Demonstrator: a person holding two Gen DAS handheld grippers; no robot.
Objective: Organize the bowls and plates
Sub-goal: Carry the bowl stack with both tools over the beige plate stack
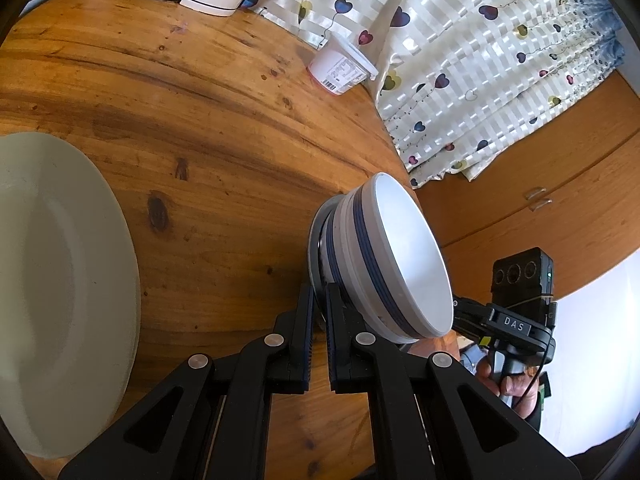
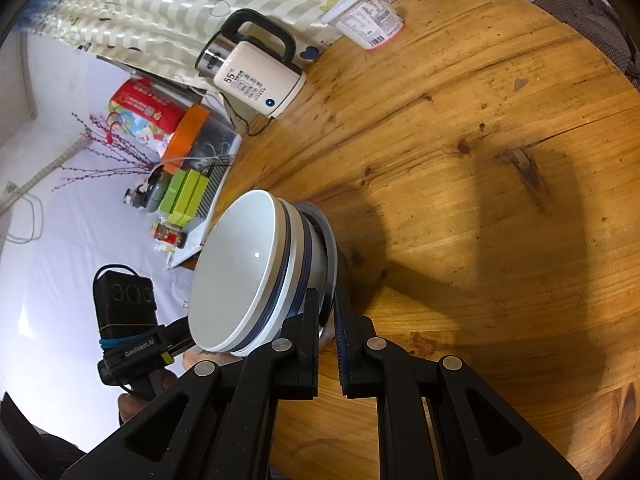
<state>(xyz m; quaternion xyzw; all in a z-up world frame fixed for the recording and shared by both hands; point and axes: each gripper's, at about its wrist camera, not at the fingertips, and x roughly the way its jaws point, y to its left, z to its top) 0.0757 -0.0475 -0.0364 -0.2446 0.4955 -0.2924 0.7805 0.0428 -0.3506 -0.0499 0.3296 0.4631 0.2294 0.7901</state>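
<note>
Knotty wood table [image 1: 180,120]; glossy round blue-banded bowls [image 1: 400,256] stacked.

The left claw [image 1: 318,308] pinches the rim of the plate [image 1: 314,240] under stacked bowls [image 1: 400,256].

Our left claw [image 1: 318,312] is matte black: two flat fingers [image 1: 304,340] lined with ribbed blue pads, carried on angular links with triangular cut-outs and round silver pivot pins. Our right claw [image 2: 328,320] is built alike. Each handle bears a black three-lens camera block [image 1: 522,274]; the right one's bracket reads "DAS", the left one's "GenRobot.AI", strapped with a blue band and trailing a thin black cable.
</note>
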